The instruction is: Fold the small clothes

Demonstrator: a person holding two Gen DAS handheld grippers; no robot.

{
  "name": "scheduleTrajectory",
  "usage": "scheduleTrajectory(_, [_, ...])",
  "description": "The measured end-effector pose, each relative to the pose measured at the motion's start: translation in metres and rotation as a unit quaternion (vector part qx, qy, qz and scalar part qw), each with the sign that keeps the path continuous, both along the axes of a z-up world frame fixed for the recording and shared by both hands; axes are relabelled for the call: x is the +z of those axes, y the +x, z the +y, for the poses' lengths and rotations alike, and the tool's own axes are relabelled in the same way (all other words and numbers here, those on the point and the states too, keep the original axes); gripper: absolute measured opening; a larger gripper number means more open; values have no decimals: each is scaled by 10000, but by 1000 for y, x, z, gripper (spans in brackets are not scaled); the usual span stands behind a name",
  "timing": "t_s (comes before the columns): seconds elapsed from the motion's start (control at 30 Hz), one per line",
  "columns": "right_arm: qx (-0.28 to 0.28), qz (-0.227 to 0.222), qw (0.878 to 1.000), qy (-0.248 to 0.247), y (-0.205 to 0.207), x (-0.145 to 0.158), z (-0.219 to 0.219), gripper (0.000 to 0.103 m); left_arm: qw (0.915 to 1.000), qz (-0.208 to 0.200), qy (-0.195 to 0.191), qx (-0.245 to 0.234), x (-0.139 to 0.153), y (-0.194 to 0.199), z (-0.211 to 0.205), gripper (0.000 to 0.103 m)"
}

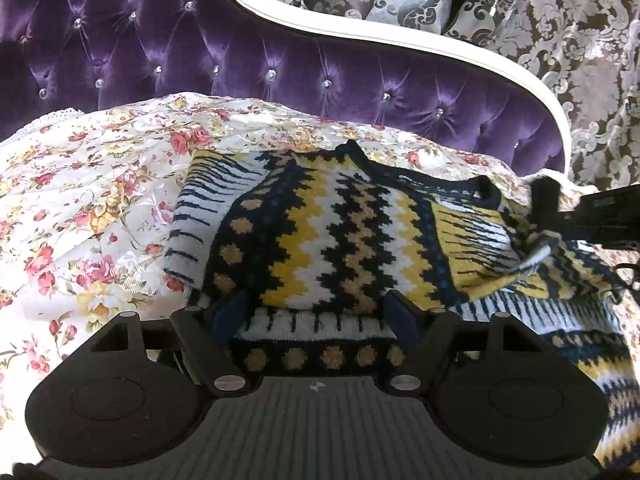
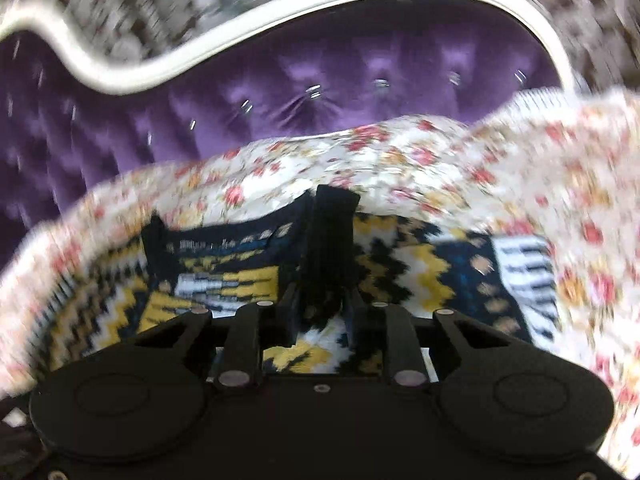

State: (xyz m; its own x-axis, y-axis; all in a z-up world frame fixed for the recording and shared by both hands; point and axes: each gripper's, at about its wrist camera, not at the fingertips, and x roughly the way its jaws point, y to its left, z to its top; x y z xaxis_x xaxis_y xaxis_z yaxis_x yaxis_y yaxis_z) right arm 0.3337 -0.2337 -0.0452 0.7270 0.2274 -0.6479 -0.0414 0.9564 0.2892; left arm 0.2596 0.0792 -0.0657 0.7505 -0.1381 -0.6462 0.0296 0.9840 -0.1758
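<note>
A small knitted sweater with navy, yellow and white zigzag bands lies on a floral bedspread. Its left sleeve is folded over the body. My left gripper is open, its fingers wide apart over the sweater's near hem. My right gripper is shut on a fold of the sweater by the dark collar edge; that view is blurred by motion. The right gripper also shows at the right edge of the left wrist view, pinching the right sleeve area.
A purple tufted headboard with a white curved frame stands behind the bed. Patterned damask curtains hang behind it. The floral bedspread spreads out left of the sweater.
</note>
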Motion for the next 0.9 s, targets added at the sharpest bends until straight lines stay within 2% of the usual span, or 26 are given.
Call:
scheduleTrajectory(0.1, [-23, 28, 9994, 332, -2, 4, -12, 30, 10000, -4, 16, 6, 0, 0, 0, 73])
scheduleTrajectory(0.23, [-17, 49, 9989, 473, -3, 8, -17, 27, 10000, -12, 4, 18, 0, -1, -1, 73])
scheduleTrajectory(0.3, [-89, 197, 9966, 798, -1, 3, -25, 36, 10000, -9, 9, 17, 0, -1, -1, 73])
scheduleTrajectory(0.33, [-152, 244, 9950, 958, -1, 0, -28, 38, 10000, -10, 8, 18, 0, -1, -1, 73])
scheduleTrajectory(0.37, [-234, 302, 9928, 1133, -1, -5, -32, 43, 10000, -12, 6, 19, 0, -1, -1, 73])
scheduleTrajectory(0.4, [-292, 344, 9912, 1243, -2, -8, -36, 53, 10000, -12, 8, 17, 1, -1, -1, 73])
scheduleTrajectory(0.47, [-385, 418, 9891, 1356, -2, -14, -40, 62, 10000, -13, 4, 19, 1, -1, -1, 73])
scheduleTrajectory(0.63, [-564, 390, 9830, 1701, -2, -22, -53, 62, 10000, -13, 13, 18, 1, -1, -1, 73])
scheduleTrajectory(0.67, [-572, 393, 9828, 1712, -1, -22, -54, 59, 10000, -14, 14, 18, 1, -1, -1, 73])
scheduleTrajectory(0.73, [-433, 488, 9864, 1508, 3, -21, -49, 16, 10000, -20, 22, 19, 1, -1, -1, 73])
scheduleTrajectory(0.8, [-306, 566, 9889, 1342, 4, -15, -39, 16, 10000, -27, -17, 14, 2, -2, 0, 73])
scheduleTrajectory(0.9, [51, 409, 9903, 1327, 8, 14, -22, 16, 9997, -30, -238, 28, 10, -9, 9, 73])
